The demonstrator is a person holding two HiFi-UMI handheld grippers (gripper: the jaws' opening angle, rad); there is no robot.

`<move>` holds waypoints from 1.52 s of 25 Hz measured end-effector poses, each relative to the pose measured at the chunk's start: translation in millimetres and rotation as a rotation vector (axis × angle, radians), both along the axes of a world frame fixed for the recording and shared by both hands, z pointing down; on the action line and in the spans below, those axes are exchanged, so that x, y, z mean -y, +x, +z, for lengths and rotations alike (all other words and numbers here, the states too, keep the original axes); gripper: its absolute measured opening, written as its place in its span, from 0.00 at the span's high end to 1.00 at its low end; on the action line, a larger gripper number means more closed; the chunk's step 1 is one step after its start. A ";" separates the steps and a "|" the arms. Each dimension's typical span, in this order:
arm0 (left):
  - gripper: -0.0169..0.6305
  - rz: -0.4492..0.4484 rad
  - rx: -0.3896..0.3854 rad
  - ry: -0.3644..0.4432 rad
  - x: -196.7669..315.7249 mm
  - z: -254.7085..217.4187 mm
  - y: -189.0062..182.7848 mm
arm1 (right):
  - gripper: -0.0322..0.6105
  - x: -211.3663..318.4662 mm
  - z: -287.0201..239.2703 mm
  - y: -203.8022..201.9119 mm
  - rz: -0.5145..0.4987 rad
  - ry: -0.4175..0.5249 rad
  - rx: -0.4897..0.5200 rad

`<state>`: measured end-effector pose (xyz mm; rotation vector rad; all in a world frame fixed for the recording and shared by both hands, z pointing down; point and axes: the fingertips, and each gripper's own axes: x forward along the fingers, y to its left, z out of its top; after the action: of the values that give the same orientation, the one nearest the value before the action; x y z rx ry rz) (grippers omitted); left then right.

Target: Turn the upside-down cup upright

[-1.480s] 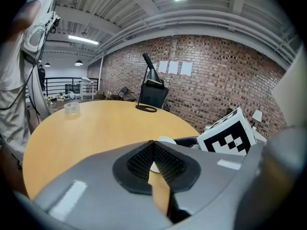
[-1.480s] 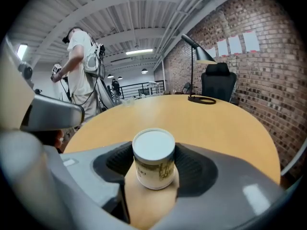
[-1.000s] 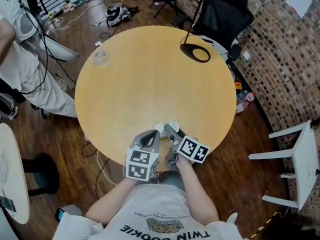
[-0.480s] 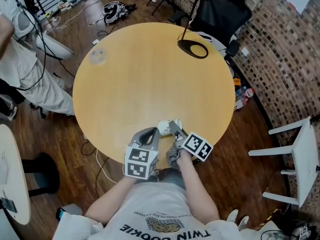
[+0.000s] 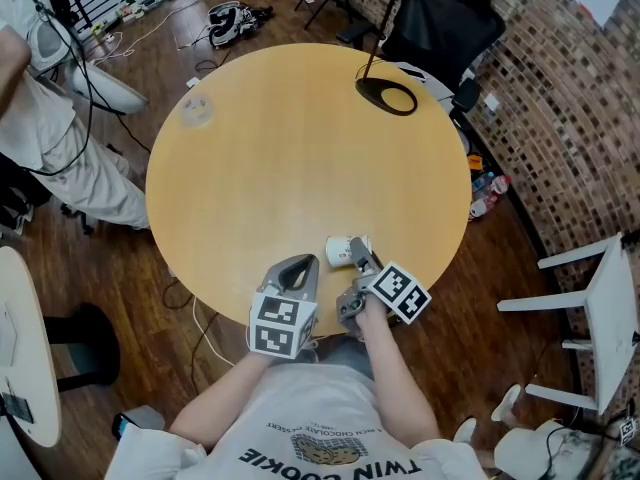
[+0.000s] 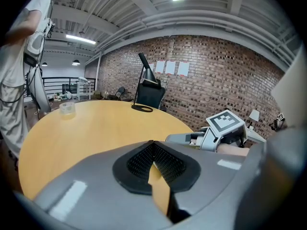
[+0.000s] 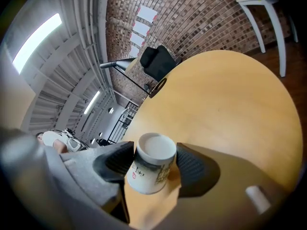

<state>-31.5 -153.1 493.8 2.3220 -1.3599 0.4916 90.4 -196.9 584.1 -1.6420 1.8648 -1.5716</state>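
Left gripper (image 5: 304,265) rests with jaws together; right gripper (image 5: 356,258) clamps the cup (image 7: 152,163).

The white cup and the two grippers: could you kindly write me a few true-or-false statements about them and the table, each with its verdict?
1. The right gripper has the white cup between its jaws. True.
2. The left gripper grips the cup too. False: its jaws are together with nothing between them.
3. The table is square. False: it is round.
4. A black ring-shaped base rests on the table's far side. True.
5. The cup is at the table's centre. False: it is near the edge closest to the person.
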 end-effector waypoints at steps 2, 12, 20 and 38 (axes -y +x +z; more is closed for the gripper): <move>0.97 -0.001 -0.003 -0.002 -0.4 -0.3 -0.2 | 0.53 -1.8 4.0 1.7 -0.015 -0.019 -0.028; 0.97 0.007 -0.011 -0.002 -1.2 2.0 0.8 | 0.53 -10.9 19.6 5.5 -0.067 -0.047 -0.171; 0.97 0.014 -0.014 -0.004 -2.6 8.3 1.0 | 0.53 -10.2 11.7 -1.5 -0.212 0.035 -0.351; 0.97 -0.014 -0.030 -0.006 4.5 2.9 -4.1 | 0.53 -34.2 -42.2 -34.5 -1.232 0.501 -0.866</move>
<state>-35.6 -157.6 496.7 2.3046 -1.3584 0.4544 55.9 -162.7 541.9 -0.9201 3.7211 -0.2894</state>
